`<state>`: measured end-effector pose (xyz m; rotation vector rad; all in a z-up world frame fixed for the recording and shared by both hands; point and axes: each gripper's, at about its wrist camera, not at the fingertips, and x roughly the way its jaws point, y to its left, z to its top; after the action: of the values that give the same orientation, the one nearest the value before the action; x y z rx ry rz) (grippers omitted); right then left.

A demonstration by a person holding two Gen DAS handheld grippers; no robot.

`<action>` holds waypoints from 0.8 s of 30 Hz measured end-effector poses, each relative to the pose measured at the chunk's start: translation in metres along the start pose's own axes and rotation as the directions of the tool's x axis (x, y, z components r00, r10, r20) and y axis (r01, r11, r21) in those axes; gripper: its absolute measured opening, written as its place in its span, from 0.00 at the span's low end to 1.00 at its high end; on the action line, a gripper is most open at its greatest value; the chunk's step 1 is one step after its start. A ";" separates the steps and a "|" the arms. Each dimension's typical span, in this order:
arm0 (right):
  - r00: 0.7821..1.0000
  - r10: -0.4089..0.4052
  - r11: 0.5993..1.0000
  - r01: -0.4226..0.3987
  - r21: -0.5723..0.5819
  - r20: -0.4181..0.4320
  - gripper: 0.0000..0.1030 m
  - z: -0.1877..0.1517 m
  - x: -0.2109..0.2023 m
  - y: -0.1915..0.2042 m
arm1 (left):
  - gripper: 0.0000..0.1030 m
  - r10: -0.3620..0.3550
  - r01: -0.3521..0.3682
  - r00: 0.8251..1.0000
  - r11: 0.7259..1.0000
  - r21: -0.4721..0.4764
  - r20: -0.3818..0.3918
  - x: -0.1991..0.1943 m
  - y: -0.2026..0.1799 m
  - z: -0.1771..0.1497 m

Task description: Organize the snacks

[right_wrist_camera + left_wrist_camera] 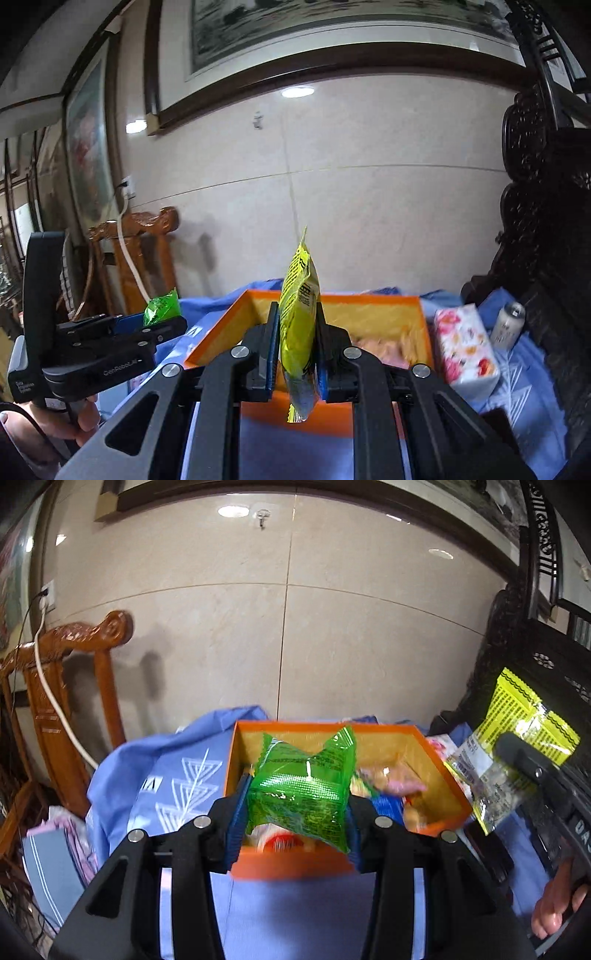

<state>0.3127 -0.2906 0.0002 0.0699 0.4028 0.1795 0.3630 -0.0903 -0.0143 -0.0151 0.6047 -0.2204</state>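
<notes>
The left gripper [297,812] pinches a green snack packet [301,794]; the right gripper [295,350] clamps a yellow snack packet [297,332] edge-up. Both hang above the orange box [369,317] on blue cloth [524,398]. A floral tissue pack [465,347] and can [508,325] stand just right; a wooden chair [74,701] stands beyond.

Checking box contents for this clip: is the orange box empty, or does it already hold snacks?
Not empty. The orange box is open-topped, and blurred packets lie inside, seen in both wrist views; how many, cannot tell.
</notes>
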 end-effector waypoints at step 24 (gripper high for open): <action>0.966 -0.187 0.979 0.198 0.046 -0.179 0.97 -0.017 0.046 -0.010 | 0.96 0.130 -0.131 0.991 0.991 -0.016 -0.042 0.040 0.009 0.014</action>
<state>0.3495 -0.2917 -0.0339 0.0775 0.5869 -0.0196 0.4048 -0.0909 -0.0264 0.0111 0.6464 -0.0880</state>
